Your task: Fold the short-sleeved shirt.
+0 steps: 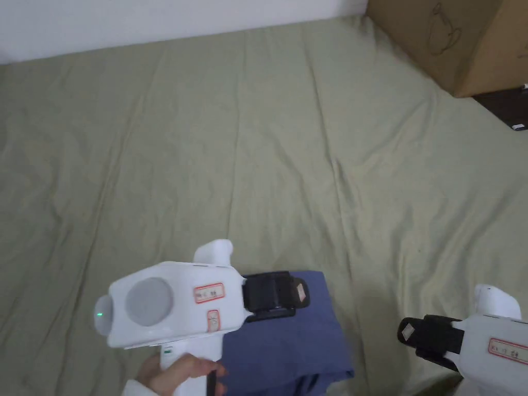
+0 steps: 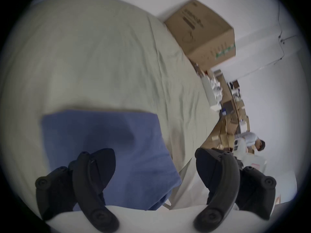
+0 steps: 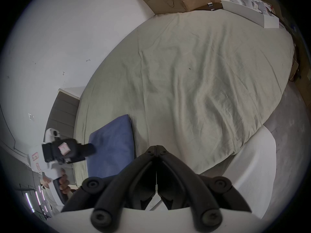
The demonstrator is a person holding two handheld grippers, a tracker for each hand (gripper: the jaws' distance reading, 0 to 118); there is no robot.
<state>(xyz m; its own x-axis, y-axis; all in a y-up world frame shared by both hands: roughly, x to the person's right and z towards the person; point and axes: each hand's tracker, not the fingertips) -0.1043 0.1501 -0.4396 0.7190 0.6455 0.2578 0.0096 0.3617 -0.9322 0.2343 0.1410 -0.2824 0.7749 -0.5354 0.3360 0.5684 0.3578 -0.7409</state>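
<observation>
- The blue short-sleeved shirt (image 1: pixel 289 335) lies at the near edge of the bed (image 1: pixel 258 154), on the green sheet. It is already a compact rectangle with straight edges on the far and right sides.
- My left gripper (image 2: pixel 151 167) hovers just above the shirt with its fingers (image 2: pixel 94 169) spread wide, grasping nothing. I cannot tell whether any part touches the cloth.
- My right gripper (image 3: pixel 156 148) sits off to the right of the shirt, near the bed's edge, with its fingers (image 3: pixel 146 162) clenched together on nothing.
- I judge the folding to be nearly or fully done, so the step in hand is a check and tidy, or a clean withdrawal.
- In the head view, the near right corner of the shirt looks a little bunched, with a loose fold. If I tidy it, I would press flat and sweep outward, not pinch, so the layers below stay aligned.
- I would lift the left gripper straight up before moving sideways, so a spread finger does not drag the top layer.
- The shirt is close to the bed's edge, so any push should go toward the middle of the bed.
- The cardboard box (image 1: pixel 454 36) at the far right corner is well apart and no obstacle.
</observation>
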